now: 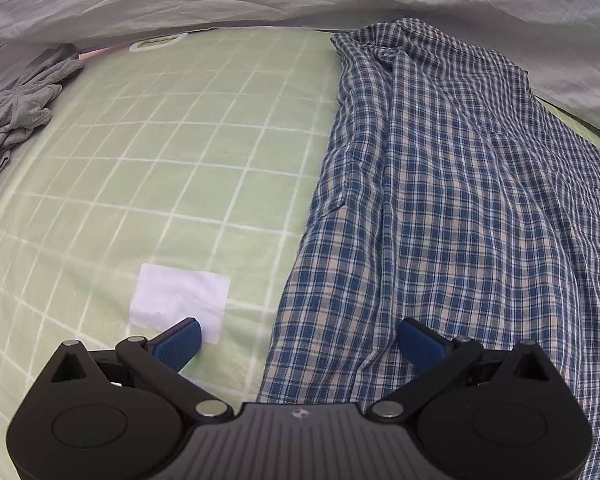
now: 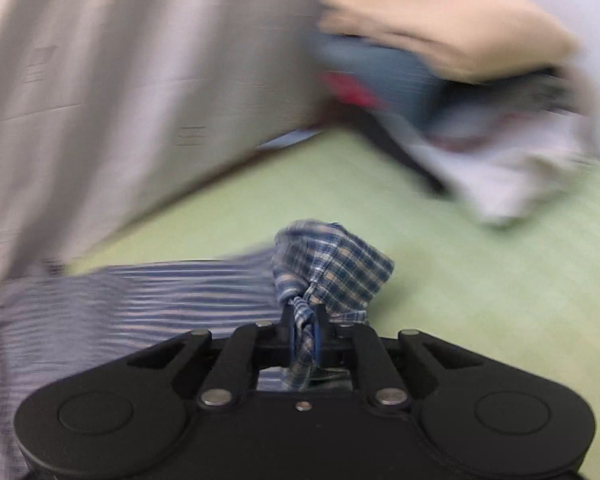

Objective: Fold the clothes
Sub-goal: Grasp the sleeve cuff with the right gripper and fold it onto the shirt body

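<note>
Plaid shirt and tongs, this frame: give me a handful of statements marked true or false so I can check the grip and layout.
1. The right tongs are shut on a bunch of the plaid shirt. True.
2. The left tongs grip the shirt too. False: they are open, one blue pad over the green checked sheet, the other over the shirt's edge.
3. A grey garment lies crumpled at the far left of the sheet. True.
4. The white patch lies on top of the plaid shirt. False: it lies on the sheet, beside the shirt.
5. In the right wrist view a pile of mixed clothes sits beyond the shirt. True.
</note>
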Demonstrator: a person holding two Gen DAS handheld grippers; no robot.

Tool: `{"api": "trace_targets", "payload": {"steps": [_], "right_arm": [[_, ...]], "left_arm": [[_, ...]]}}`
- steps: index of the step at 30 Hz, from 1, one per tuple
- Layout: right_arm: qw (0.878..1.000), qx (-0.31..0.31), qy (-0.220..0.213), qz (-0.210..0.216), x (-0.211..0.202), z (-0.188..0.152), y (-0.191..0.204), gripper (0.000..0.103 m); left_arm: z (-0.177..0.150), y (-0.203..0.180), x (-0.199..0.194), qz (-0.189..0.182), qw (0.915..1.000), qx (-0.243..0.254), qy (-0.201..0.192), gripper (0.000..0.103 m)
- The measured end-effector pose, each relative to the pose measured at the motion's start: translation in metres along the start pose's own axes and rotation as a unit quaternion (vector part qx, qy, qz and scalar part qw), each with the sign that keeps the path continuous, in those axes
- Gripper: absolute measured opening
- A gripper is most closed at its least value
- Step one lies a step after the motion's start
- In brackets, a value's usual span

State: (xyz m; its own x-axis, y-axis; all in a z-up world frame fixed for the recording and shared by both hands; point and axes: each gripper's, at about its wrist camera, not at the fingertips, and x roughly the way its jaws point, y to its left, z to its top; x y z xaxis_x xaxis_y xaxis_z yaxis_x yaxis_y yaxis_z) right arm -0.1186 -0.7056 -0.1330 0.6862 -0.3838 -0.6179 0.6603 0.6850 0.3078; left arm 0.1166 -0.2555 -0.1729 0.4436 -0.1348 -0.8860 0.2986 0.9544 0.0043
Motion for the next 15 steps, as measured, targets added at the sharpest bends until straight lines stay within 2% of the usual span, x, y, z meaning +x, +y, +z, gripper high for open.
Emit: {"api": "trace_targets", "payload": {"steps": [3,5,8,11,12,13,14,15], "right_arm": [[0.993,-0.024,0.013,0.111,0.005,-0.002,0.066,0.009],[0.981,-0.052,0.031,0.186,0.005,-0.009,0.114,0.009],[0.96,-0.104,0.064,0.253,0.008,-0.031,0.173,0.01],[0.946,-0.15,0.119,0.261,0.021,-0.06,0.204,0.012],[0.945,-0.157,0.134,0.253,0.023,-0.067,0.205,0.013],[0.946,-0.163,0.143,0.243,0.023,-0.073,0.204,0.018],[0.947,-0.165,0.148,0.234,0.022,-0.078,0.202,0.035],[0.95,-0.163,0.144,0.226,0.017,-0.079,0.196,0.046]], "left_arm": [[-0.002,0.0,0.0,0.0,1.0,-0.001,-0.006,0.103],[-0.002,0.0,0.0,0.001,1.0,-0.002,-0.009,0.103],[-0.003,0.0,-0.001,0.002,0.9999,-0.004,-0.014,0.103],[-0.005,0.0,-0.001,0.002,0.9998,-0.006,-0.019,0.103],[-0.005,0.0,-0.001,0.003,0.9998,-0.006,-0.021,0.103],[-0.005,0.0,-0.001,0.003,0.9997,-0.007,-0.022,0.103],[-0.005,-0.001,-0.001,0.003,0.9997,-0.007,-0.023,0.103],[-0.005,-0.001,-0.001,0.004,0.9997,-0.008,-0.024,0.103]]}}
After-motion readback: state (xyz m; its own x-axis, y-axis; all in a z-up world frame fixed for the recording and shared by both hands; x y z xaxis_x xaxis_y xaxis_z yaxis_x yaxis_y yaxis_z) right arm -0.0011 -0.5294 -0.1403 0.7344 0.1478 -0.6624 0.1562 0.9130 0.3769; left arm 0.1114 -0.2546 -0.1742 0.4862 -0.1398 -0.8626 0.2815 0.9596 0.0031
